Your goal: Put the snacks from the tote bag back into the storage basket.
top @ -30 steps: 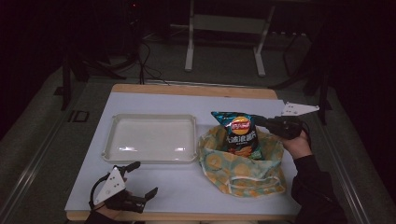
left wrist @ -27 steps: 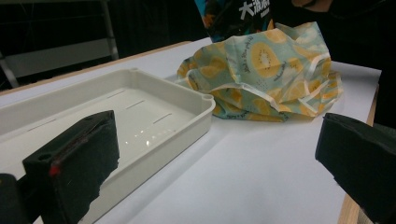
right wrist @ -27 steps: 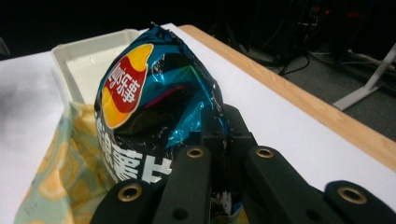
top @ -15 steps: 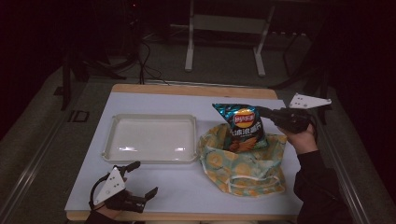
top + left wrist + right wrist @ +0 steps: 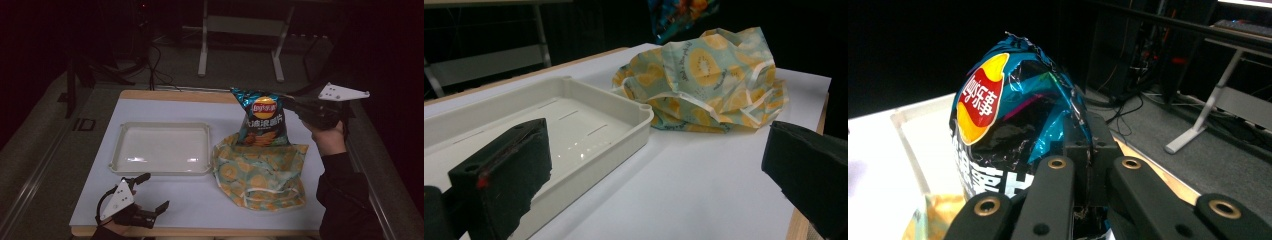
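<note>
Right gripper clamped tight on the upper edge of the crisp bag, bag hanging upright in the air above the fruit-print cloth bag, bottom edge just at its open mouth. Left gripper resting at the near table edge, jaws wide apart, nothing between them. White tray just beside the cloth bag
</note>
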Tool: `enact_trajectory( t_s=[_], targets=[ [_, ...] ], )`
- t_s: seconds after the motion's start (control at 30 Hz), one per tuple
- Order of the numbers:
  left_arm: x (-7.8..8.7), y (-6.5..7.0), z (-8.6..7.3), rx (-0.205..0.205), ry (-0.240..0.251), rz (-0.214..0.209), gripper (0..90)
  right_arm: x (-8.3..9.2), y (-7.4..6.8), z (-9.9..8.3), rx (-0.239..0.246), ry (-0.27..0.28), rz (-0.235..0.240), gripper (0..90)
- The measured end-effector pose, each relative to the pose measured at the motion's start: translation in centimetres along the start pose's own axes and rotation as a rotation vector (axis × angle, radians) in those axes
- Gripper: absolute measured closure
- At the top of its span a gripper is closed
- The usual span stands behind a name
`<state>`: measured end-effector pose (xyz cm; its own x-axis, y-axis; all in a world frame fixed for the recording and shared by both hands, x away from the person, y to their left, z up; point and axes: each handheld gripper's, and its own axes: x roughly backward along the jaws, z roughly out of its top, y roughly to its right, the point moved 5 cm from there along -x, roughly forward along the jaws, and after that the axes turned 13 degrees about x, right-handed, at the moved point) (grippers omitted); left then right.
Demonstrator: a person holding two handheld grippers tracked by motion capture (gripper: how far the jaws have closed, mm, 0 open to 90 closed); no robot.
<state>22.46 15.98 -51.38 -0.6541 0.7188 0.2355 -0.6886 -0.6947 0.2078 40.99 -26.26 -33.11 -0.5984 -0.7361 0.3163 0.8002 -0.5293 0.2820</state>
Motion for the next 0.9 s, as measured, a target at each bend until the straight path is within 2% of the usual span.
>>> enact_trajectory(
  t_s=[0.2, 0.4, 0.63, 0.9],
  targets=[
    [0.1, 0.0, 0.0, 0.0, 0.001, 0.005, 0.1, -0.9, -0.6, 1.4, -0.002, 0.02, -0.013, 90.0],
    [0.1, 0.0, 0.0, -0.006, 0.0, 0.009, 0.1, -2.4, -1.7, 2.6, 0.003, 0.028, -0.024, 90.0],
    [0.2, -0.1, 0.0, -0.012, 0.002, 0.016, 0.1, -5.6, -3.8, 4.0, -0.014, 0.03, -0.016, 90.0],
    [0.2, -0.1, 0.0, -0.013, 0.0, 0.019, 0.1, -8.0, -5.6, 5.1, -0.038, 0.05, -0.01, 90.0]
  ],
)
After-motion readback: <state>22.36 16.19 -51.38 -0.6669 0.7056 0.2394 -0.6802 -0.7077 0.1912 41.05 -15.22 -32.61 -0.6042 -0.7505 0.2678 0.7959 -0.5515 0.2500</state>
